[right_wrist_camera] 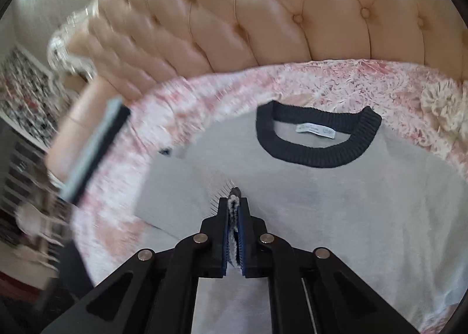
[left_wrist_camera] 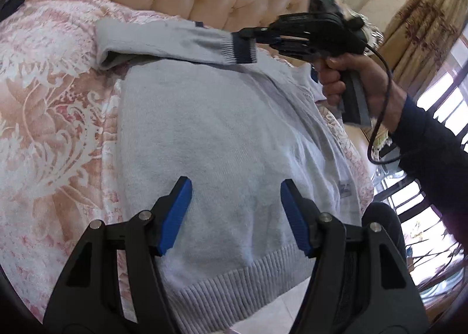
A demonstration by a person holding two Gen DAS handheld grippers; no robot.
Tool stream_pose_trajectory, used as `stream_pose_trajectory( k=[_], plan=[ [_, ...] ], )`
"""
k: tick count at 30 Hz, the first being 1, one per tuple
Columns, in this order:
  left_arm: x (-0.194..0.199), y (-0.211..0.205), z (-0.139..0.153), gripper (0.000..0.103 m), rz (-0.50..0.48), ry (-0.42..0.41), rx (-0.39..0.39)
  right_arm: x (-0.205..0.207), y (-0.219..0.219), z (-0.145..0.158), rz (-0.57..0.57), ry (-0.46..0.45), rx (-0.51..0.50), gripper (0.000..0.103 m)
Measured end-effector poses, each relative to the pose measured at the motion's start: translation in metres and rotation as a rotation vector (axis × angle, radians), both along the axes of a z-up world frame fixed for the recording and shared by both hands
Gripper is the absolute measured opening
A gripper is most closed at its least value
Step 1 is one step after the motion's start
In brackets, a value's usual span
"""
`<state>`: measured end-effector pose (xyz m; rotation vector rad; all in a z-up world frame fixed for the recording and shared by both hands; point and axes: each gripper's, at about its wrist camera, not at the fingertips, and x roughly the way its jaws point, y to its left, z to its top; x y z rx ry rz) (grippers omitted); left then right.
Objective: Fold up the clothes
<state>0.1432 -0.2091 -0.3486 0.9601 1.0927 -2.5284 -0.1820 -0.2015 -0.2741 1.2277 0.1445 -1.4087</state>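
A pale grey knit sweater (left_wrist_camera: 219,135) lies flat on a pink floral bedspread (left_wrist_camera: 52,117). My left gripper (left_wrist_camera: 236,185) hangs open over its lower body, just above the ribbed hem (left_wrist_camera: 234,284), blue pads (left_wrist_camera: 175,214) apart with nothing between them. My right gripper (left_wrist_camera: 248,39) is shut on the striped cuff (left_wrist_camera: 242,50) of one sleeve (left_wrist_camera: 163,39) and holds it lifted across the upper body. In the right wrist view that gripper (right_wrist_camera: 235,199) pinches the cuff (right_wrist_camera: 233,208) over the sweater's chest (right_wrist_camera: 351,202), below the dark ribbed collar (right_wrist_camera: 318,155) and its white label (right_wrist_camera: 314,130).
A tufted peach headboard (right_wrist_camera: 263,12) rises behind the bed. A person's hand (left_wrist_camera: 351,71) and dark sleeve (left_wrist_camera: 433,141) hold the right gripper, a cable (left_wrist_camera: 380,117) looping below. Curtains and windows (left_wrist_camera: 438,94) stand at the right. A blurred grey-and-black bar (right_wrist_camera: 93,152) crosses the bed's left edge.
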Motion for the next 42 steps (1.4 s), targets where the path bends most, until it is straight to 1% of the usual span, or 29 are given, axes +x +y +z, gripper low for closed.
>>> stream_pose_trajectory(
  k=[1,2,3,4,5,6,7,9,11,12,13,14,15,17,19,20,21,22,23,24,26,29,31,32,35,38,39,42],
  plan=[
    [0.003,-0.004,0.006,0.066,0.038,-0.003,0.004,-0.003,0.003,0.000,-0.006,-0.040,-0.027,0.005],
    [0.005,-0.008,0.014,0.066,0.079,-0.001,-0.029,-0.007,0.006,0.001,-0.016,-0.065,-0.056,0.005],
    [0.007,-0.012,0.026,0.066,0.124,-0.007,-0.125,-0.011,0.008,0.002,-0.027,-0.089,-0.086,0.005],
    [0.006,-0.016,0.036,0.066,0.168,-0.036,-0.236,-0.015,0.011,0.003,-0.037,-0.113,-0.116,0.005],
    [0.002,-0.021,0.042,0.066,0.202,-0.084,-0.346,-0.020,0.014,0.004,-0.048,-0.136,-0.146,0.005],
    [-0.006,-0.028,0.044,0.066,0.222,-0.160,-0.453,-0.027,0.018,0.004,-0.069,-0.148,-0.166,0.005],
    [-0.014,-0.034,0.044,0.066,0.234,-0.222,-0.540,-0.035,0.022,0.004,-0.092,-0.159,-0.185,0.005],
    [-0.028,-0.039,0.040,0.066,0.218,-0.301,-0.668,-0.051,0.035,0.001,-0.152,-0.157,-0.205,0.005],
    [-0.045,-0.041,0.035,0.066,0.160,-0.333,-0.770,-0.063,0.042,-0.003,-0.202,-0.207,-0.205,0.005],
    [-0.054,-0.044,0.033,0.066,0.136,-0.337,-0.794,-0.066,0.044,0.000,-0.212,-0.206,-0.205,0.005],
    [-0.062,-0.048,0.032,0.066,0.122,-0.325,-0.781,-0.068,0.046,0.004,-0.220,-0.202,-0.206,0.005],
    [-0.069,-0.054,0.031,0.066,0.114,-0.314,-0.752,-0.069,0.049,0.011,-0.220,-0.167,-0.209,0.005],
    [-0.074,-0.061,0.031,0.066,0.116,-0.297,-0.697,-0.070,0.051,0.015,-0.220,-0.153,-0.210,0.005],
    [-0.085,-0.077,0.028,0.066,0.117,-0.258,-0.583,-0.071,0.054,0.013,-0.223,-0.164,-0.208,0.005],
    [-0.097,-0.090,0.020,0.066,0.113,-0.270,-0.525,-0.073,0.056,0.008,-0.228,-0.183,-0.200,0.005],
    [-0.101,-0.095,0.016,0.062,0.111,-0.283,-0.499,-0.073,0.055,0.004,-0.228,-0.192,-0.195,0.005],
    [-0.105,-0.101,0.012,0.051,0.109,-0.296,-0.474,-0.074,0.054,0.001,-0.229,-0.197,-0.189,0.005],
    [-0.106,-0.107,0.007,0.046,0.114,-0.308,-0.439,-0.074,0.054,-0.002,-0.229,-0.202,-0.182,0.005],
    [-0.105,-0.114,0.001,0.039,0.128,-0.318,-0.391,-0.075,0.054,-0.003,-0.227,-0.205,-0.181,0.005],
    [-0.103,-0.118,-0.004,0.037,0.139,-0.325,-0.357,-0.075,0.055,-0.004,-0.226,-0.207,-0.180,0.005],
    [-0.098,-0.121,-0.009,0.036,0.151,-0.323,-0.337,-0.077,0.057,-0.006,-0.222,-0.213,-0.178,0.005],
    [-0.102,-0.115,-0.010,0.036,0.131,-0.315,-0.349,-0.076,0.058,-0.012,-0.217,-0.223,-0.166,0.005],
    [-0.105,-0.118,-0.012,0.021,0.152,-0.315,-0.341,-0.076,0.059,-0.014,-0.225,-0.220,-0.150,0.005],
    [-0.103,-0.123,-0.012,0.014,0.176,-0.303,-0.309,-0.077,0.060,-0.015,-0.238,-0.213,-0.138,0.005],
    [-0.098,-0.128,-0.011,0.013,0.218,-0.279,-0.249,-0.081,0.066,-0.018,-0.282,-0.185,-0.098,0.005],
    [-0.089,-0.135,-0.017,0.013,0.250,-0.259,-0.154,-0.087,0.067,-0.028,-0.317,-0.147,-0.033,0.005],
    [-0.088,-0.136,-0.018,0.013,0.254,-0.256,-0.142,-0.087,0.066,-0.030,-0.321,-0.129,-0.016,0.005],
    [-0.089,-0.134,-0.017,0.013,0.244,-0.266,-0.159,-0.087,0.063,-0.034,-0.335,-0.073,0.033,0.005]
  ],
)
